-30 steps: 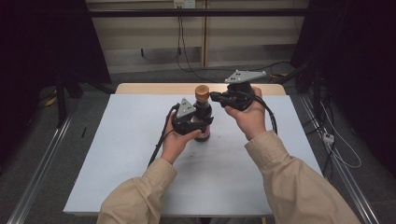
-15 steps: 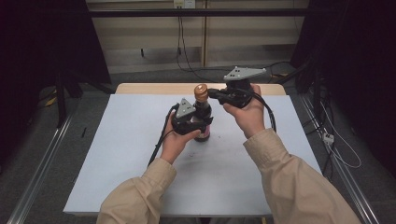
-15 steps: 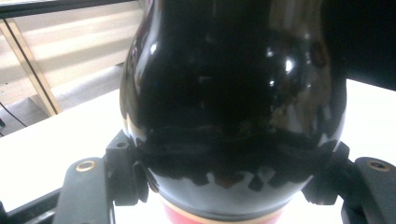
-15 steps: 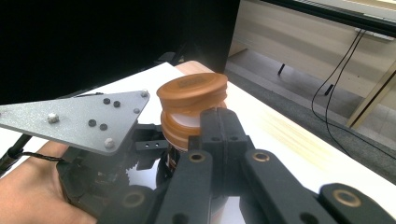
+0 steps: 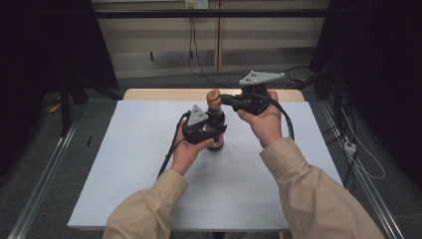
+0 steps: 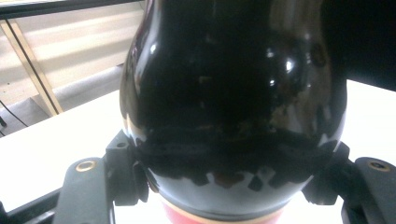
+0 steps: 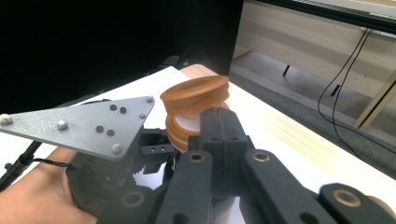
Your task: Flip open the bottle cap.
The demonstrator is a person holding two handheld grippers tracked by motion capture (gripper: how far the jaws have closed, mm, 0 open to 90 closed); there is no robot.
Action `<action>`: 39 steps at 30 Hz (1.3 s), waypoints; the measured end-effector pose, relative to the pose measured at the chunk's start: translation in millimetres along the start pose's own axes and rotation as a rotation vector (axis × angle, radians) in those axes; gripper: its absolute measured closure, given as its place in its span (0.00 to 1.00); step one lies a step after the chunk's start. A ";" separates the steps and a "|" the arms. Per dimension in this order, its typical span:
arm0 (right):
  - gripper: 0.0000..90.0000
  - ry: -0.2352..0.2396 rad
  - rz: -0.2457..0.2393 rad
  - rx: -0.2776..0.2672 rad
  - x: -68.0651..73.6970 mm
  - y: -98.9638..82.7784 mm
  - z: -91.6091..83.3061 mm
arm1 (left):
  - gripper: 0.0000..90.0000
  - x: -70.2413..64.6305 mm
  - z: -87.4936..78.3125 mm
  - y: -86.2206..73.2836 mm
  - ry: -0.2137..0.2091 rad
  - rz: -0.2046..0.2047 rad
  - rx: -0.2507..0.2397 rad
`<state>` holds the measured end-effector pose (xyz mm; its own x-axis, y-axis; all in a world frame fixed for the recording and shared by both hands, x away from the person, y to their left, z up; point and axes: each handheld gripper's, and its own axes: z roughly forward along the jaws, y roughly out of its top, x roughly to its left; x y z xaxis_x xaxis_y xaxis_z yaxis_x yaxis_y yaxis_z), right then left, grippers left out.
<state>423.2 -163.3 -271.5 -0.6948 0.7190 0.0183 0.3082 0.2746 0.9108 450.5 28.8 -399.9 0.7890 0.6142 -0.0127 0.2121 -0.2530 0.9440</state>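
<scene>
Two hand-held grippers, one bottle [image 5: 216, 130] at frame centre on the counter [image 5: 124, 164]. Left hand-held gripper [image 5: 215, 130] pinches its dark belly, steadying it; right hand-held gripper [image 5: 225, 99], jaws pressed together, meets the cap [image 5: 214, 96] for unscrewing.

A white sheet is covering the surface [image 5: 124, 164], leaving a bare wooden strip at twelve o'clock. A dark bottle [image 5: 215, 142] is standing upright near centre.

bottles: 1 [image 5: 216, 130] | stoppers: 1 [image 5: 214, 98] | tools: 2 | tables: 1 [image 5: 124, 164]
</scene>
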 end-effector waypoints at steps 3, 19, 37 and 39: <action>1.00 0.002 0.003 -0.004 -0.3 0.8 -0.4 | 0.34 -0.2 0.1 0.0 0.001 0.000 0.001; 1.00 -0.003 0.009 -0.009 1.0 3.5 -0.5 | 0.34 -1.1 0.3 -0.7 0.023 0.004 -0.004; 1.00 0.005 0.001 0.003 3.8 5.7 -0.5 | 0.34 -1.3 0.4 -0.8 0.024 0.002 -0.004; 1.00 0.006 -0.001 0.002 4.2 6.0 -0.2 | 0.34 -1.3 0.4 -0.8 0.023 0.003 -0.004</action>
<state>422.0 -158.8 -265.9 -0.6987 0.7151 0.0196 0.3088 0.2769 0.9099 449.5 27.9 -400.8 0.7759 0.6308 -0.0025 0.2076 -0.2515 0.9453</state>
